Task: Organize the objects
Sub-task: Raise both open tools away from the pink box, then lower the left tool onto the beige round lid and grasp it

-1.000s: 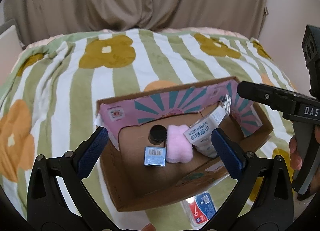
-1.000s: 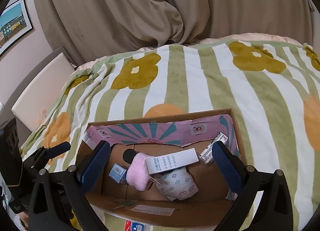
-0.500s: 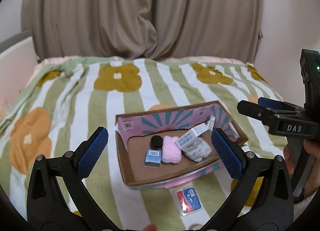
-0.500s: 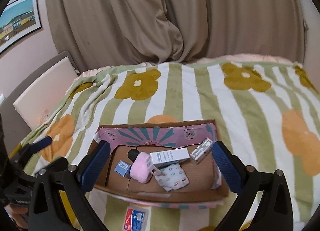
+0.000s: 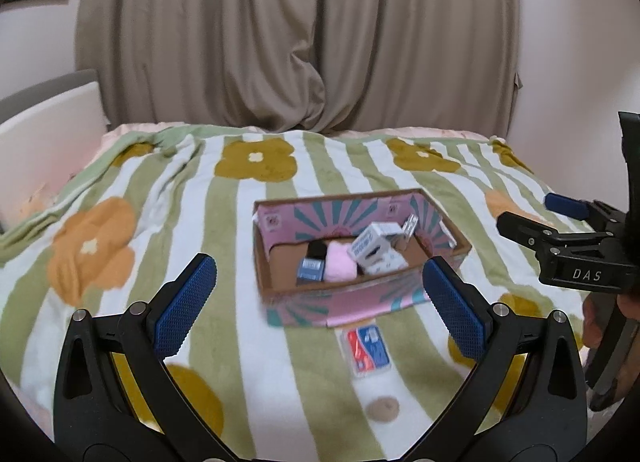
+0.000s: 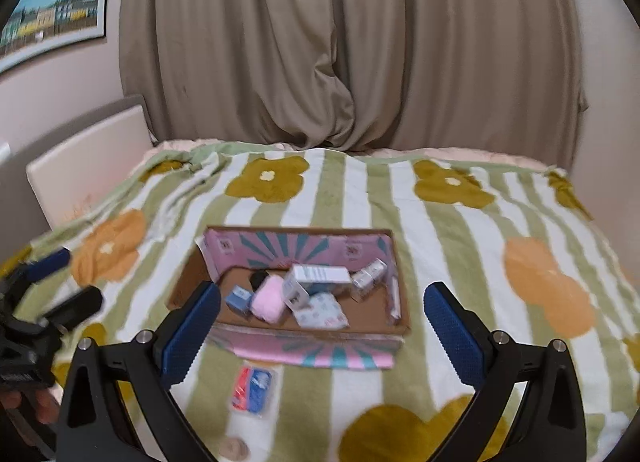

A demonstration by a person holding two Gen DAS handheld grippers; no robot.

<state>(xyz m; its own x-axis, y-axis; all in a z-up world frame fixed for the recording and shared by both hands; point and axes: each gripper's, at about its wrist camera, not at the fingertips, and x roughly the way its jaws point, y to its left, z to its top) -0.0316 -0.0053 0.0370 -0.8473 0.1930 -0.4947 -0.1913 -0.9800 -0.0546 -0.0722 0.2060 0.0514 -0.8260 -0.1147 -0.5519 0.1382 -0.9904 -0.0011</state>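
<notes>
A cardboard box (image 5: 448, 234) with pink and teal flaps sits mid-bed; it also shows in the right wrist view (image 6: 400, 294). Inside lie a pink fluffy pad (image 5: 339, 267), a small blue box (image 5: 310, 269), a black round lid (image 5: 317, 248), a white carton (image 5: 370, 246) and a patterned white pouch (image 6: 320, 311). A red and blue packet (image 5: 368, 348) lies on the blanket just in front of the box, with a small tan disc (image 5: 383, 408) nearer me. My left gripper (image 5: 320, 302) is open and empty, well back from the box. My right gripper (image 6: 318, 326) is open and empty too.
A green and white striped blanket with flowers (image 5: 256, 160) covers the bed. Beige curtains (image 5: 300, 34) hang behind it. A white headboard panel (image 6: 88, 158) stands at the left. The right gripper's body (image 5: 576, 250) shows at the right of the left wrist view.
Both grippers have pulled back and up from the box, which now looks smaller and farther. The packet and the tan disc in front of the box have come into view. Both jaws stay open.
</notes>
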